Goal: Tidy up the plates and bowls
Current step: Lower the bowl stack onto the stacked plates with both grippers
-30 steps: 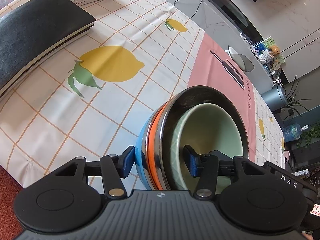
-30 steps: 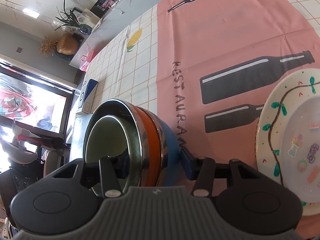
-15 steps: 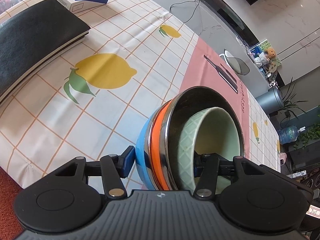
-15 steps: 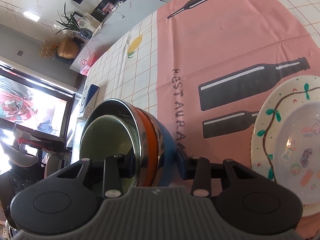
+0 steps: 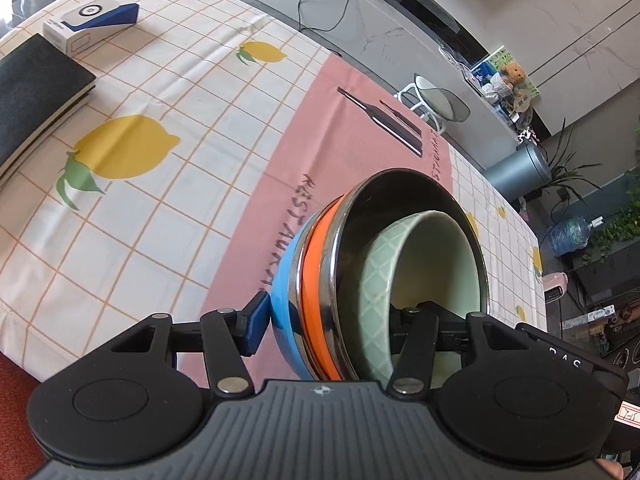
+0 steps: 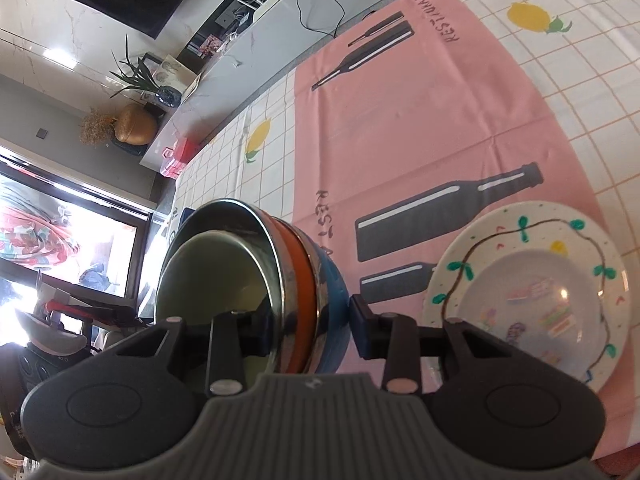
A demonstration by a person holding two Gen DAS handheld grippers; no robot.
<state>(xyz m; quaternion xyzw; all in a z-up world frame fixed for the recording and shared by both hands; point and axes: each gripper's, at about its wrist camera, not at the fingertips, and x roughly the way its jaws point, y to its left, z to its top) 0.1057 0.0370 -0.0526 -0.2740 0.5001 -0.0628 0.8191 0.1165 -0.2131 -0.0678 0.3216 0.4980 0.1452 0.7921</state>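
A nested stack of bowls hangs tilted above the table: blue bowl (image 5: 286,280) outermost, then orange bowl (image 5: 316,256), steel bowl (image 5: 400,200), and a pale green bowl (image 5: 432,256) inside. My left gripper (image 5: 326,320) is shut on one side of the stack, one pad on the blue wall, the other inside the green bowl. My right gripper (image 6: 310,322) is shut on the opposite side, over the blue bowl (image 6: 332,300) and steel bowl rim (image 6: 240,212). A white painted plate (image 6: 480,232) lies on the pink cloth to the right of the stack.
A black pad (image 5: 36,92) and a white and blue box (image 5: 88,24) sit at the far left of the lemon-print tablecloth (image 5: 160,92). The pink strip with bottle prints (image 6: 420,120) runs under the stack. A stool (image 5: 440,100) stands beyond the table's far edge.
Both grippers have risen with the bowl stack and carried it from the checked cloth over the pink strip. The right jaws have narrowed onto the stack. More of the plate shows.
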